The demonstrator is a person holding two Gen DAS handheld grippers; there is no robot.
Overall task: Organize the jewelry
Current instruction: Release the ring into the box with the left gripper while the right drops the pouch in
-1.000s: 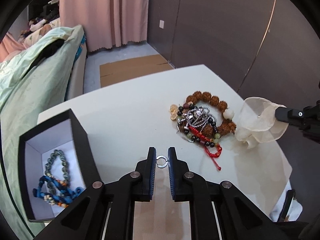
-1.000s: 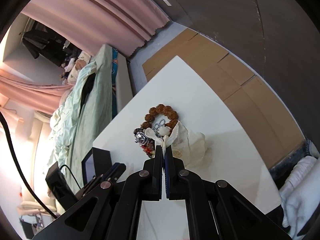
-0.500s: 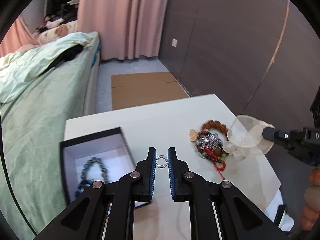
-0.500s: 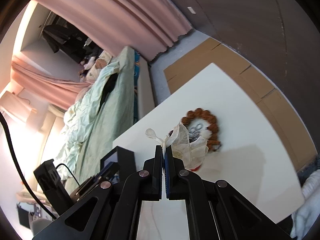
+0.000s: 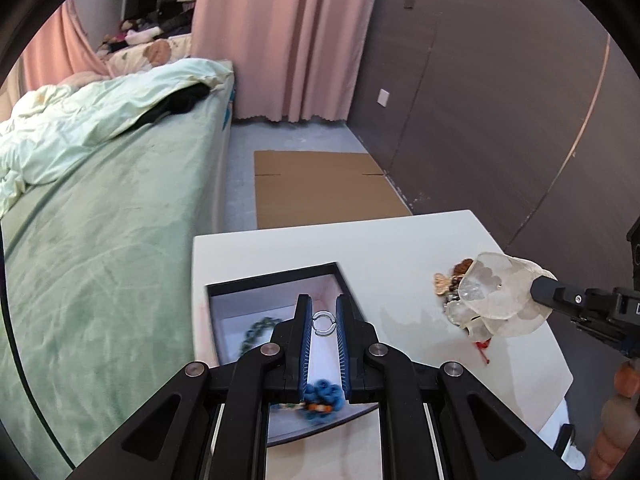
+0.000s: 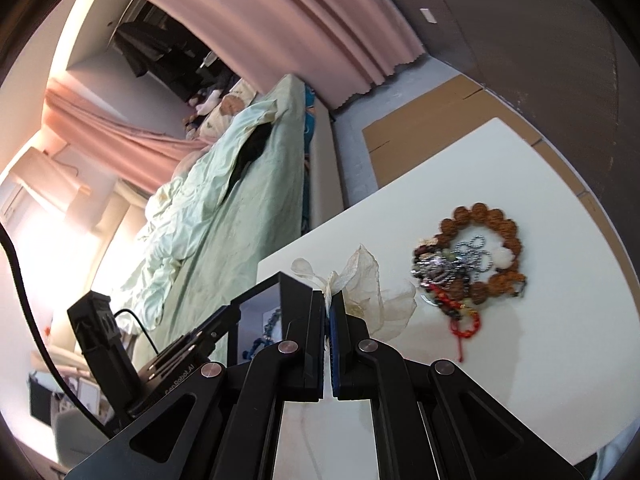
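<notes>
My left gripper (image 5: 323, 307) is shut on a small silver ring (image 5: 323, 323) and holds it above the open black jewelry box (image 5: 280, 285), which holds a green bead bracelet (image 5: 256, 330) and blue beads (image 5: 320, 394). My right gripper (image 6: 329, 300) is shut on a sheer cream organza pouch (image 6: 368, 284), lifted above the white table (image 6: 560, 360); the pouch also shows in the left wrist view (image 5: 496, 300). A pile of jewelry (image 6: 468, 264) with a brown bead bracelet, silver chains and a red cord lies on the table.
A bed with a green cover (image 5: 100, 220) stands left of the table. Flat cardboard (image 5: 324, 188) lies on the floor beyond it. Pink curtains (image 5: 288, 40) and a dark wall are behind. The left gripper's body (image 6: 132, 356) is low left in the right wrist view.
My left gripper carried the ring leftward from beside the jewelry pile to above the box. My right gripper lifted the pouch higher off the table.
</notes>
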